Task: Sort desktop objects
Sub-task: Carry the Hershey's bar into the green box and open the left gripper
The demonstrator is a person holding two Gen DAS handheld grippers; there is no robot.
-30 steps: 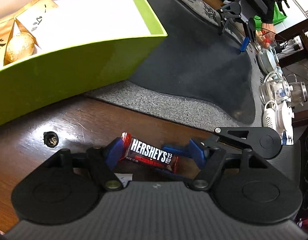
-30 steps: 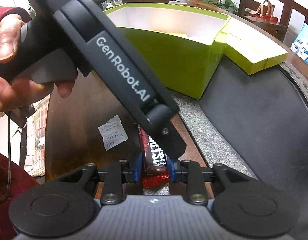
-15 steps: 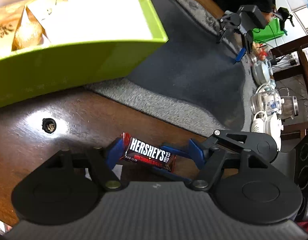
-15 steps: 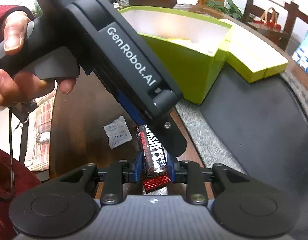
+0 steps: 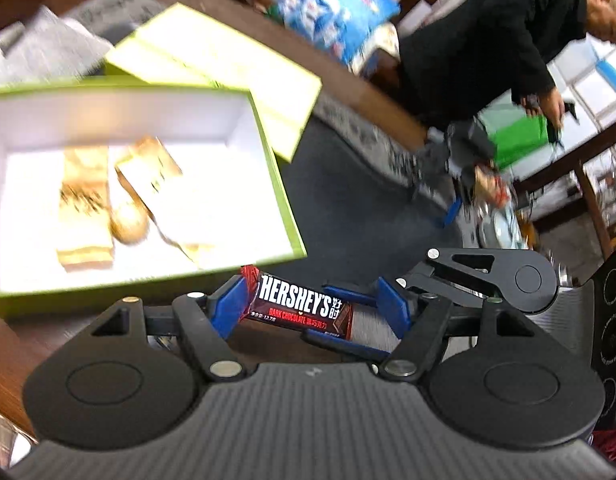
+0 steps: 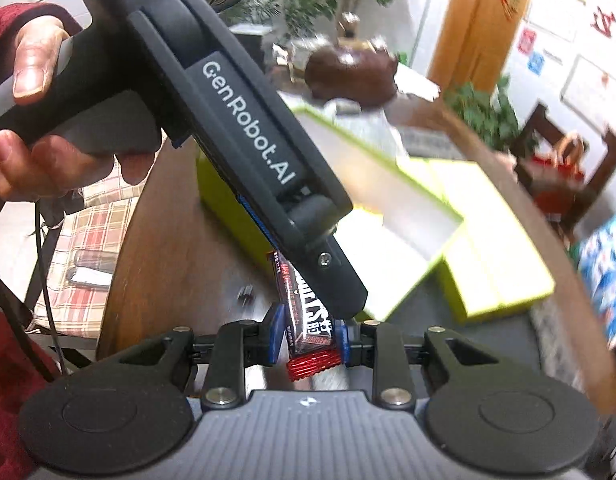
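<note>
A Hershey's dark chocolate bar [image 5: 303,306] is held in the air close to the near rim of the open green box [image 5: 285,208]. My right gripper [image 6: 308,340] is shut on one end of the bar [image 6: 308,320]. My left gripper [image 5: 312,306] is open, its blue pads on either side of the bar's length, the left pad touching the bar's end. The left gripper's body [image 6: 243,136] crosses the right wrist view. The box holds gold-wrapped packets [image 5: 83,204] and a gold ball [image 5: 127,222].
The box's green lid [image 5: 227,68] lies behind it. A dark mat [image 5: 348,208] covers the table to the right. Another person with a gripper [image 5: 460,152] stands at the far side. A tea set sits at the right edge, blurred.
Both grippers have lifted with the bar from the wooden tabletop up to the height of the box rim. The box interior is now seen from above.
</note>
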